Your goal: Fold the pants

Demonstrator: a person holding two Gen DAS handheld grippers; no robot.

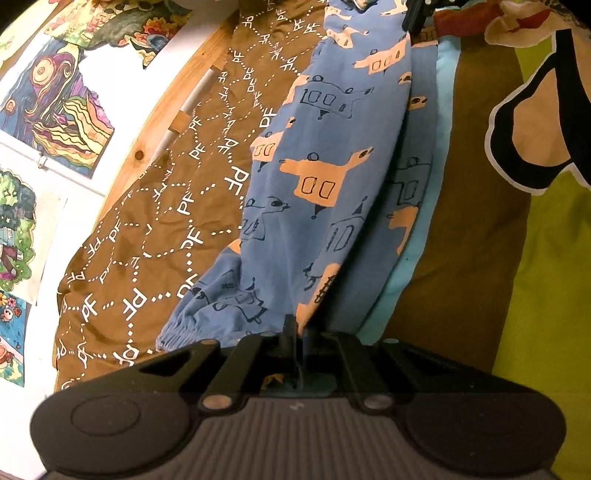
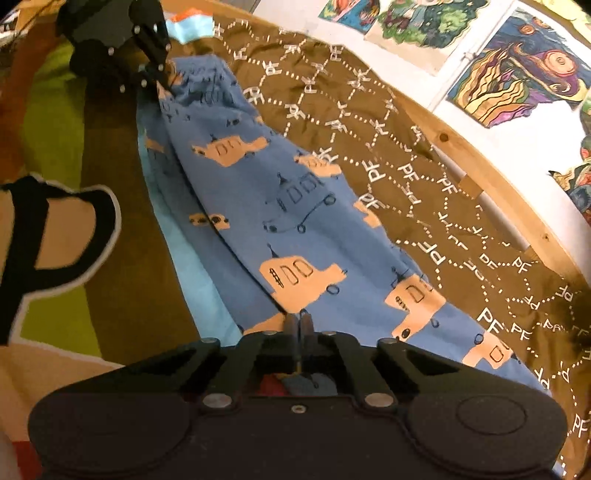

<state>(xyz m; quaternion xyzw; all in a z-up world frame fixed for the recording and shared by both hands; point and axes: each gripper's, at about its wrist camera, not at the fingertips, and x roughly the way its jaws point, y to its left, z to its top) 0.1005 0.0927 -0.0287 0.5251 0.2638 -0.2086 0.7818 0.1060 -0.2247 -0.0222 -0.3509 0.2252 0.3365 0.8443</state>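
Blue pants (image 1: 325,166) printed with orange cars lie stretched lengthwise on a bed, one leg over the other. My left gripper (image 1: 295,328) is shut on the fabric at the leg end, just right of a gathered elastic cuff (image 1: 177,334). The right gripper (image 1: 415,20) shows at the far end of the garment, at the top edge of the left wrist view. In the right wrist view the pants (image 2: 295,221) run away from my right gripper (image 2: 298,325), which is shut on the wide near end. The left gripper (image 2: 162,79) pinches the far end there.
A brown bedcover (image 1: 166,221) with white dotted PF lettering lies under the pants. A wooden bed rail (image 2: 498,177) and a wall hung with colourful drawings (image 2: 517,74) border it. On the other side lie a light blue cloth (image 2: 192,258) and a green and brown blanket (image 1: 535,258).
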